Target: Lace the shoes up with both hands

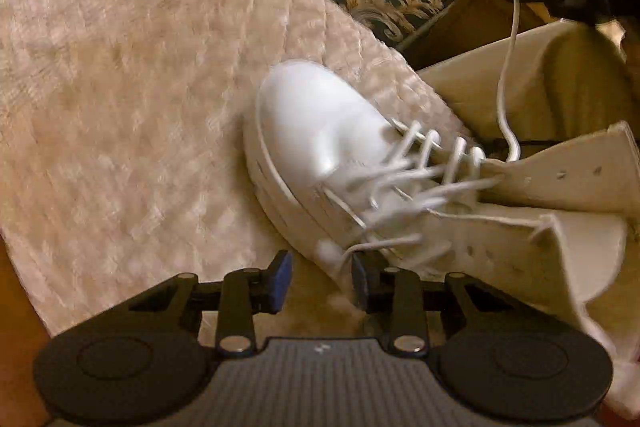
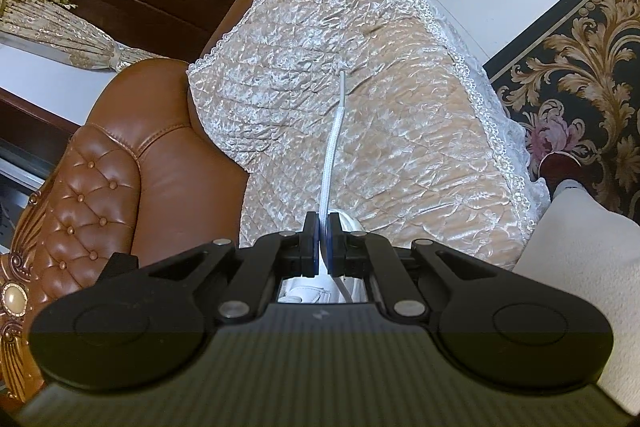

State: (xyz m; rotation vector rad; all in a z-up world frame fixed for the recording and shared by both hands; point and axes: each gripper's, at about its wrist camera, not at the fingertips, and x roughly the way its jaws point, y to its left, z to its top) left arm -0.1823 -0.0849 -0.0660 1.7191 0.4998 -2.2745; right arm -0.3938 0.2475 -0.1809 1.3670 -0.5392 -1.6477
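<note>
Lace end is pinched tight in your right gripper, while your left gripper hangs wide open beside the white shoe

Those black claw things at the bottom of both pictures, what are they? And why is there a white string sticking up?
Each is a gripper, a two-finger pincher a person holds, one per hand, with a camera looking along its fingers. One picture comes from the left gripper, the other from the right gripper.

In the left view, a white shoe lies on a quilted cream sofa cover, only partly laced. The left gripper is open, close to the shoe, with one loose lace end by its finger.

The right gripper is shut on the shoelace, the white string you see. In the left view the same lace rises from the shoe to that gripper at the top right.
</note>
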